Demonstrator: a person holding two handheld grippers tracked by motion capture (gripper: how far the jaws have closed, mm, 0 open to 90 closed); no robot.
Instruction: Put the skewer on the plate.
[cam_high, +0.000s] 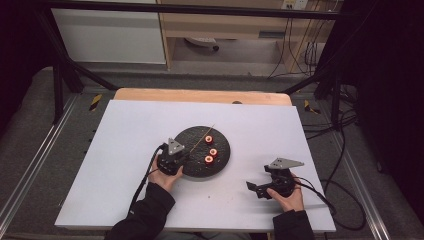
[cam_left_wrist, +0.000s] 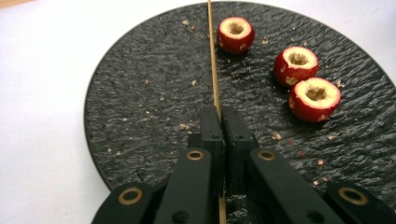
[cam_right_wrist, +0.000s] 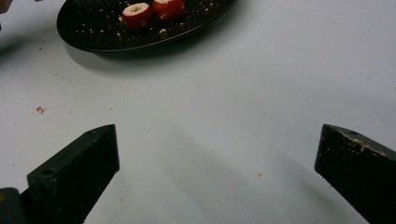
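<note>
A: Holding the thin wooden skewer as the left gripper does, jaws pinched tight on its near end, looks right for spearing the cored red fruits.

B: I'd keep it low and aim at a hollowed top. Where does it lie?

A: Above the round black slate plate, its long axis running straight out from the jaws, tip toward the far rim, passing beside the farthest fruit.

B: And the right gripper?

A: Jaws spread wide, empty, over the white table.
</note>
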